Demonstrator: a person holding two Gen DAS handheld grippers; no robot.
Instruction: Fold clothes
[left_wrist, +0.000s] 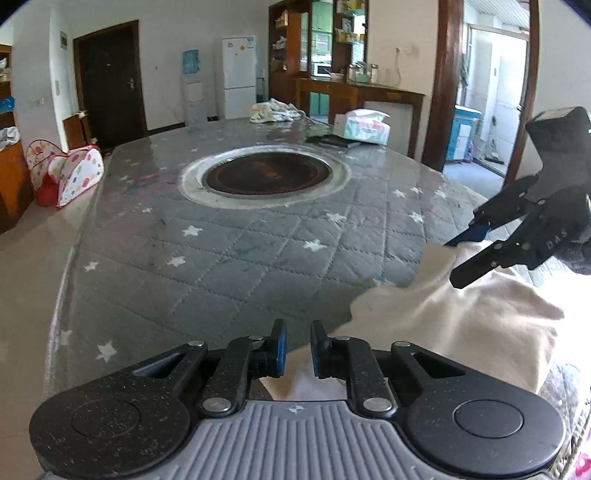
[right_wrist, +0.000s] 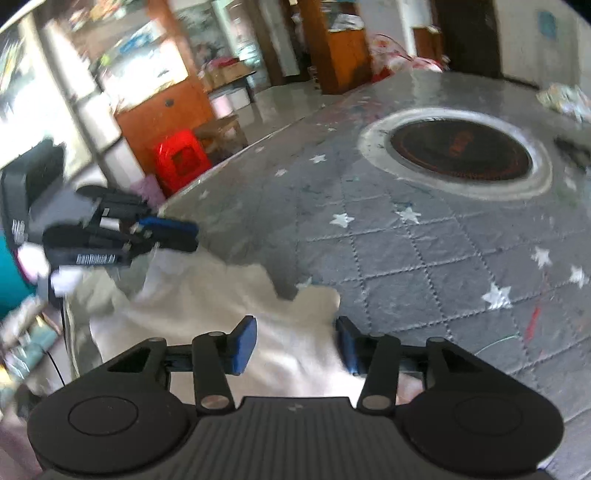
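1. Domestic room: a large table (left_wrist: 258, 251) covered with a grey quilted, star-printed cloth under a clear glossy sheet. A round dark hotplate (left_wrist: 266, 173) in a pale ring is set into the middle of the table.

2. Far end of the table, left wrist view: a tissue pack (left_wrist: 364, 127), a dark flat item just beside it, and a crumpled light cloth (left_wrist: 275, 110). Behind stand a white fridge (left_wrist: 238, 75), a water dispenser (left_wrist: 192, 86), a dark door (left_wrist: 109, 81) and wooden shelving (left_wrist: 317, 40). A spotted play tent (left_wrist: 70, 171) sits on the floor to the left of the table.

3. Task item: a cream garment (left_wrist: 461, 321) lies bunched at the near edge of the table, on its right side in the left wrist view. In the right wrist view the same garment (right_wrist: 229, 295) spreads beneath and ahead of the fingers, with an uneven far edge.

4. Left gripper (left_wrist: 297, 347): blue-padded fingers stand parted by a narrow gap, nothing between them; pale fabric shows below and behind the gap. Seen from the right wrist view, the left gripper (right_wrist: 173, 232) hangs at the garment's left margin; that area is blurred.

5. Right gripper (right_wrist: 295, 347): fingers spread wide, with the garment under the gap and no grip taken. In the left wrist view the right gripper (left_wrist: 458, 258) hovers over the garment's far corner, fingers apart.

6. Red stool (right_wrist: 177, 158) stands on the floor beyond the table edge, right wrist view.
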